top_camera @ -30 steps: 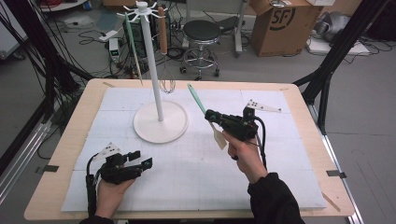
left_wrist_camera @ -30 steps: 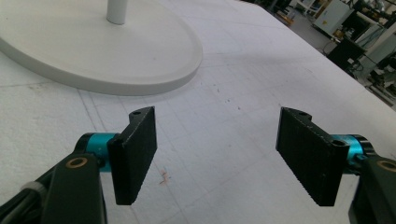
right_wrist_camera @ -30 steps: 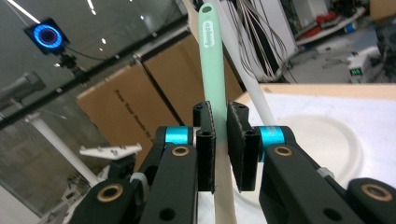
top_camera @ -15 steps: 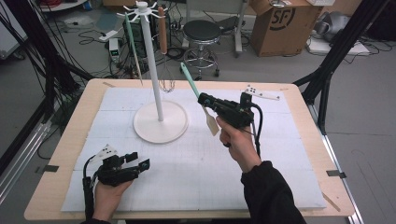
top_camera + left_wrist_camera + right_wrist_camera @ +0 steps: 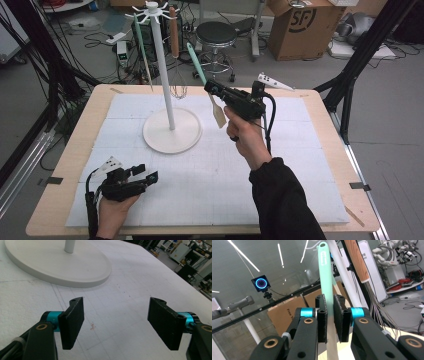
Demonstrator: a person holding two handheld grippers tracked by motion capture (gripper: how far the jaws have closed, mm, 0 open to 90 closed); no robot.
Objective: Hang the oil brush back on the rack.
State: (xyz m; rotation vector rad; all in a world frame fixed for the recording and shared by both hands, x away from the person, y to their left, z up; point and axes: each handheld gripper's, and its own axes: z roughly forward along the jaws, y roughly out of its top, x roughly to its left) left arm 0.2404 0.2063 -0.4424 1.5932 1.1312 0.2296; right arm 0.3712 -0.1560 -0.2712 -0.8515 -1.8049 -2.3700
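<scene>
Spatula (image 5: 200, 70) clamped between our right gripper (image 5: 212, 90) pads, mint handle pointing up toward the white rack (image 5: 164, 75), where a whisk (image 5: 176, 55) and another utensil (image 5: 142, 50) already hang. Hooking it on remains, we judge. Our left gripper (image 5: 147, 172) rests wide open and empty on the mat (image 5: 300, 165), well short of the rack's base.
</scene>
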